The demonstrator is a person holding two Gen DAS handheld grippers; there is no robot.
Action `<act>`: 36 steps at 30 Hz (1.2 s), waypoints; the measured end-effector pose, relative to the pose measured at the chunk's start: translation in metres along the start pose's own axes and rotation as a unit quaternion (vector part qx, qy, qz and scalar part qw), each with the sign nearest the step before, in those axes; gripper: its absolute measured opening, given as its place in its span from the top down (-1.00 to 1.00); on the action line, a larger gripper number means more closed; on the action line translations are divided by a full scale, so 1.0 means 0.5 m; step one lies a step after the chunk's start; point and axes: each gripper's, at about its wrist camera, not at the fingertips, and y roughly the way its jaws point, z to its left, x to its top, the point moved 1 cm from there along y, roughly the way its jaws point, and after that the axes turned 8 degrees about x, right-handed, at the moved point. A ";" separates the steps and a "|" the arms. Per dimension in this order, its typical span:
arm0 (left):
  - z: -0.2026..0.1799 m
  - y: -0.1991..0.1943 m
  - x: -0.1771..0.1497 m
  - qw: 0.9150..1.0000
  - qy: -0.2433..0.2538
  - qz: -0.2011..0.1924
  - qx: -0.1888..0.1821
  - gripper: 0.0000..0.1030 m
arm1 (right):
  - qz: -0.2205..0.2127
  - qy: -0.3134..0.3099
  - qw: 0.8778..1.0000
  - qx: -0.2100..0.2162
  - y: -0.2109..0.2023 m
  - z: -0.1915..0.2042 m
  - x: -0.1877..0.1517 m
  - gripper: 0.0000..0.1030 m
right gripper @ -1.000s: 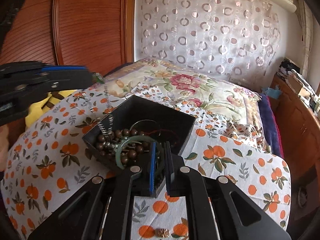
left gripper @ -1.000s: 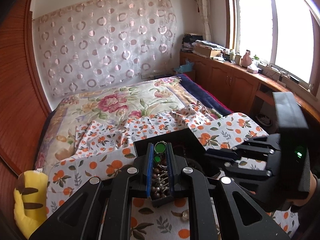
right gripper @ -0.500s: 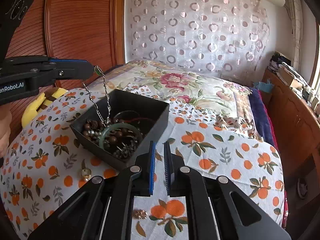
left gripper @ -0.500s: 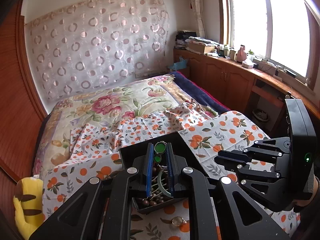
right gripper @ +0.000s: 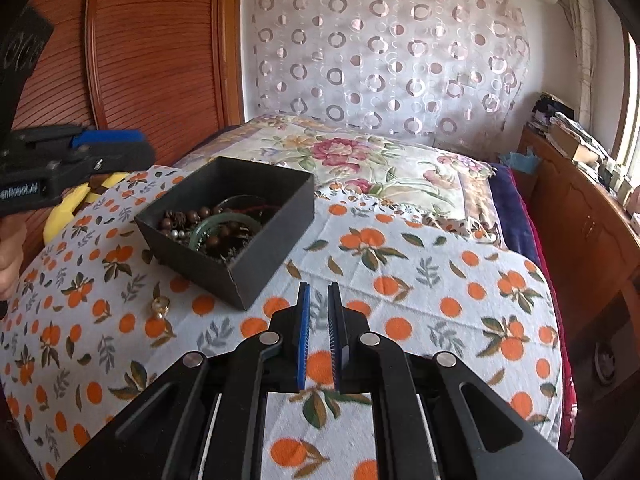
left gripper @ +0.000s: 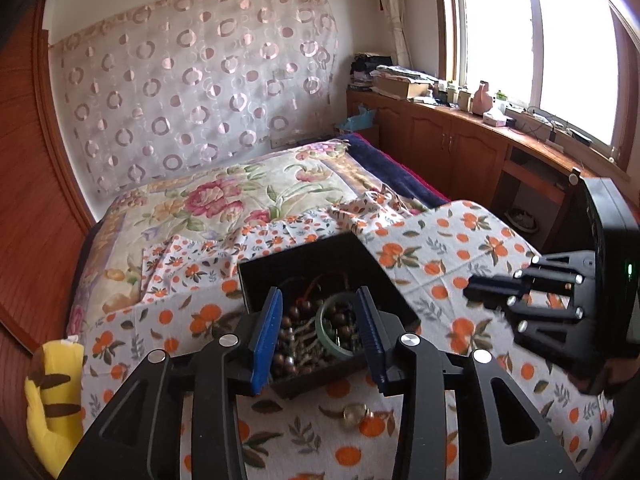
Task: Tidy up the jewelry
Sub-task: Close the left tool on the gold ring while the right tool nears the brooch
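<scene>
While both tools stand clear of the load, findings are as follows.

Box position: black jewelry box (right gripper: 236, 220) sits on the orange-print cloth (right gripper: 420, 280) over the bed, ahead and to the left of the right gripper (right gripper: 318, 334).
Box contents: green bangle (left gripper: 334, 330), brown beads (left gripper: 290, 338) and tangled chains heaped in 1 compartment; judged the collecting point for the task.
Box axis: long side runs from near-left to far-right in the right wrist view; 1 corner points toward that camera.
Left gripper (left gripper: 320, 336): blue pads spread wide, nothing between them, poised above the box near its front edge; judged placed there for dropping into or picking from the heap.
Right gripper: pads nearly together with a narrow gap, holding nothing, held back over bare cloth; judged kept out of the left tool's way.
Loose item: gold ring (right gripper: 159, 305) on the cloth beside the box, outside it; judged not yet sorted.
</scene>
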 end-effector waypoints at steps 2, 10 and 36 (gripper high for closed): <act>0.002 -0.007 -0.022 1.000 -0.001 0.002 -0.002 0.25 | 0.002 0.003 1.000 -0.001 -0.004 -0.005 -0.007 0.79; -0.004 -0.014 -0.106 1.000 -0.003 0.026 -0.016 0.16 | 0.016 0.014 1.000 0.005 -0.017 -0.017 -0.052 0.52; -0.024 0.054 -0.207 0.995 -0.001 0.097 -0.024 0.13 | 0.086 -0.041 0.994 0.054 0.060 0.086 -0.070 0.52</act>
